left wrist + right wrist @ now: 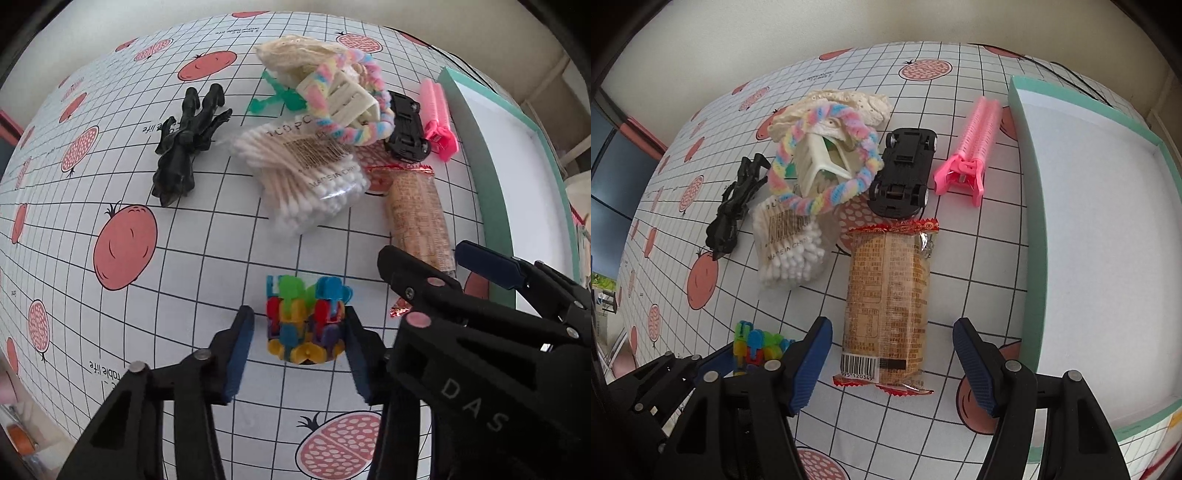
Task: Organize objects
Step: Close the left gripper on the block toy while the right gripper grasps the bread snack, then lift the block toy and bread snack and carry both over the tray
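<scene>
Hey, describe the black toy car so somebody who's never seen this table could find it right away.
Start at the big mint-green box on the right side of the gridded tablecloth. Just left of it lies a pink hair roller clip, and beside that the black toy car. It lies upside down, wheels up, unlike the leggy black animal figure farther left.
</scene>
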Tool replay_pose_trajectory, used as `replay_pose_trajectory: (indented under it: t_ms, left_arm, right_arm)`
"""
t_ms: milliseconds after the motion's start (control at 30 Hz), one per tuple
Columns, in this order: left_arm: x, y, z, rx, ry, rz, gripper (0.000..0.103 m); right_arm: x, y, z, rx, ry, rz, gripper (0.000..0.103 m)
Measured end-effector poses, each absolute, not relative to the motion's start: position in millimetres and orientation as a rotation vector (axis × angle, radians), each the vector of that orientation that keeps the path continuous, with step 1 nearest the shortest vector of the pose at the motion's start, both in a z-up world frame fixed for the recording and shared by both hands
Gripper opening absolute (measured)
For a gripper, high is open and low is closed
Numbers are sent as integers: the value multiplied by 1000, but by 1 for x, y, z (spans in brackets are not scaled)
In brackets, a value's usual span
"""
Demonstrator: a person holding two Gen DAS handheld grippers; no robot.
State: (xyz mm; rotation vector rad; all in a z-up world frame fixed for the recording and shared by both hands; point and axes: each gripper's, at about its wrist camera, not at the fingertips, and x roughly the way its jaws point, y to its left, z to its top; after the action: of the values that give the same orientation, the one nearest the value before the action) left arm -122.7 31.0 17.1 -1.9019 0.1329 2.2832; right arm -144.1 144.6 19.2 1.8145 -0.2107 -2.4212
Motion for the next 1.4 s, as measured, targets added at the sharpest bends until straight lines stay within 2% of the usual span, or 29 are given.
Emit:
replay_pose_trajectory:
  t_ms: [100, 367, 667, 900, 967, 1033, 1133, 1400]
  left_arm:
    - [-125, 28, 18, -1900, 128, 2292, 40]
    - [-130, 17, 17, -1906, 119, 2326, 40]
    - [-142, -8, 16, -1942, 25, 2382, 40]
    - [-150, -29, 14, -1971, -63, 2428, 40]
    - [-152, -33, 14, -1976, -80, 2438, 40]
    - [-153, -36, 13, -1980, -95, 2443, 40]
    - [-154, -39, 12, -1985, -109, 2448, 40]
    - [-157, -42, 10, -1990, -115, 2451, 40]
  right_arm:
    - [-142, 142, 19, 1816, -198, -2430, 72]
    - [-141, 140, 20, 1817, -234, -2450, 71]
    - [-146, 151, 21, 1820, -215, -2460, 65]
    - [-145, 145, 20, 1828, -159, -2470, 58]
    - [-145, 145, 20, 1831, -147, -2476, 54]
    - [-145, 146, 21, 1834, -140, -2484, 46]
    - [-144, 149, 21, 1830, -151, -2486, 42]
    - [-144, 150, 23, 1823, -187, -2479, 40]
